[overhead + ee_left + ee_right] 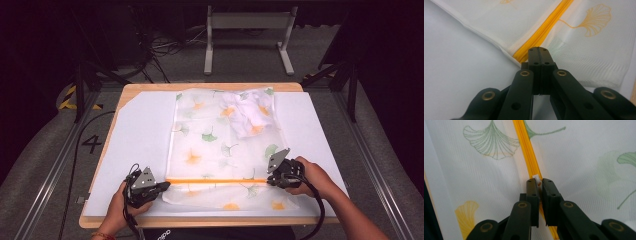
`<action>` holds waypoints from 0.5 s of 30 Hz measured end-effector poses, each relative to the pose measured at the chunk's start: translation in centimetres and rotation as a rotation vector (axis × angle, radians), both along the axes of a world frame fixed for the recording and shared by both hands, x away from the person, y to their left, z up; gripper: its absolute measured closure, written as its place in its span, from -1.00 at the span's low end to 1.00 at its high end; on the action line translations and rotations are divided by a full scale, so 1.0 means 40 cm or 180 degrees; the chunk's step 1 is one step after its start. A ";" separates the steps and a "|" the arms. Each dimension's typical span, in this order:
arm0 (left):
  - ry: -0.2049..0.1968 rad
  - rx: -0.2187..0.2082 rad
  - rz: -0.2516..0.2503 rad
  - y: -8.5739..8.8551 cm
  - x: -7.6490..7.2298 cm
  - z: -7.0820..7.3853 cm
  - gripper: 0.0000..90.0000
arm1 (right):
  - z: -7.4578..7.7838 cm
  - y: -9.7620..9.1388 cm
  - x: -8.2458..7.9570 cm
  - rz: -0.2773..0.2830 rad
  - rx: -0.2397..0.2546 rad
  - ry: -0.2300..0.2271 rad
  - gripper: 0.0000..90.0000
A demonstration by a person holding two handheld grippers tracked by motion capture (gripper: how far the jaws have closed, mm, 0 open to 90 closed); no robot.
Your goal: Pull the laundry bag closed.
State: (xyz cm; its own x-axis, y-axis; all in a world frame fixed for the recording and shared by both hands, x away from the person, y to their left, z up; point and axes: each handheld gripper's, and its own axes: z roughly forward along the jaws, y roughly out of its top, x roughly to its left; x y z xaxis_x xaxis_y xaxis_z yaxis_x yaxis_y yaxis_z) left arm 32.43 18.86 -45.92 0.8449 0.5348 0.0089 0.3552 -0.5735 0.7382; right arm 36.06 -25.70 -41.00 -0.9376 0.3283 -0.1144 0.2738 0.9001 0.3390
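The mesh laundry bag (225, 145), white with ginkgo leaves printed in green and orange, lies flat on the white surface (135, 150), and both grippers are at its near end, on the yellow zipper (215, 180).

Left gripper (162, 186) first: it sits at the zipper's left end, right at the bag's edge. From the left gripper view its fingers (534, 58) are pressed fully together, tips resting at the very end of the yellow zipper (541, 33); whether a sliver of bag fabric is pinched between them I cannot tell. An orange leaf (596, 18) sits beyond and to the right of those tips.

Over to the right gripper (270, 180), at the other end of the zipper line. In the right gripper view its fingers (532, 188) stand nearly together, clamped on the small white zipper pull (537, 178) that pokes up between the tips. The yellow zipper (525, 145) runs straight away from the fingers, with a green leaf (490, 143) just to its left and an orange one (467, 217) down beside the left finger.

Far beyond both pairs of fingers, inside the bag's far right corner, a crumpled white garment (247, 112) shows through the mesh.
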 end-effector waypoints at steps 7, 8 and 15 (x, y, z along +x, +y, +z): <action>0.0005 -0.0003 -0.0002 0.000 0.001 0.000 1.00 | 0.000 -0.023 -0.001 -0.0065 0.0041 0.0019 0.88; 0.0006 -0.0001 0.0000 0.000 0.000 0.000 1.00 | -0.001 -0.024 -0.001 -0.0070 0.0047 0.0013 0.88; 0.0004 -0.0003 -0.0003 0.000 0.000 0.000 1.00 | -0.001 -0.042 -0.003 -0.0096 0.0092 0.0012 0.88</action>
